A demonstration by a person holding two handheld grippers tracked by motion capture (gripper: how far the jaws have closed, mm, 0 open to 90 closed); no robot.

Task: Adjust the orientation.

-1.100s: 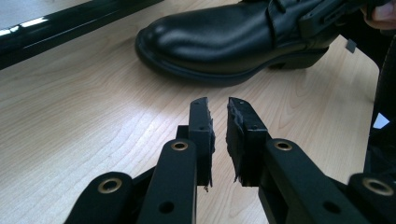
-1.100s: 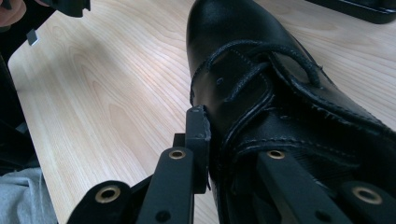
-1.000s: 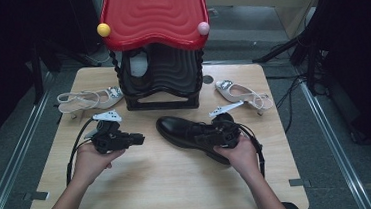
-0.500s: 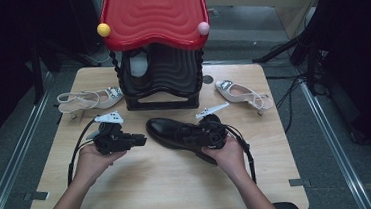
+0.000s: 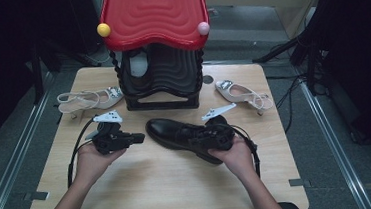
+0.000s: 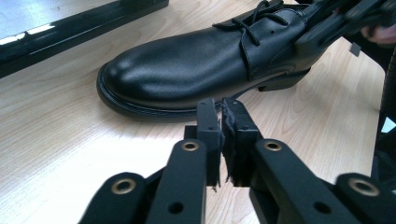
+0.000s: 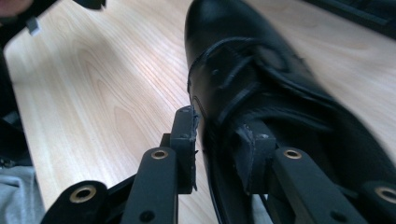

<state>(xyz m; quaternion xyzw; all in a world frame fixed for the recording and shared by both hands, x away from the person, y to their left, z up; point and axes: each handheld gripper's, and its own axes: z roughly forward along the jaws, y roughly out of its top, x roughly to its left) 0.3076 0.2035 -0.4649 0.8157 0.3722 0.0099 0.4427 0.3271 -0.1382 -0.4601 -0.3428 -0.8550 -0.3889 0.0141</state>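
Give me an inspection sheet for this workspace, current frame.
Surface: wooden table, bare at front.
Job's things: black lace-up shoe, on its sole at centre.
Clutter: red-roofed black stand at back; a pale heeled shoe left, another right.
Grippers: left gripper shut, empty, beside the toe; right gripper jaws astride the shoe's collar, just opening.
Cables: black cable loops from left gripper.
Surroundings: dark floor, metal rails.
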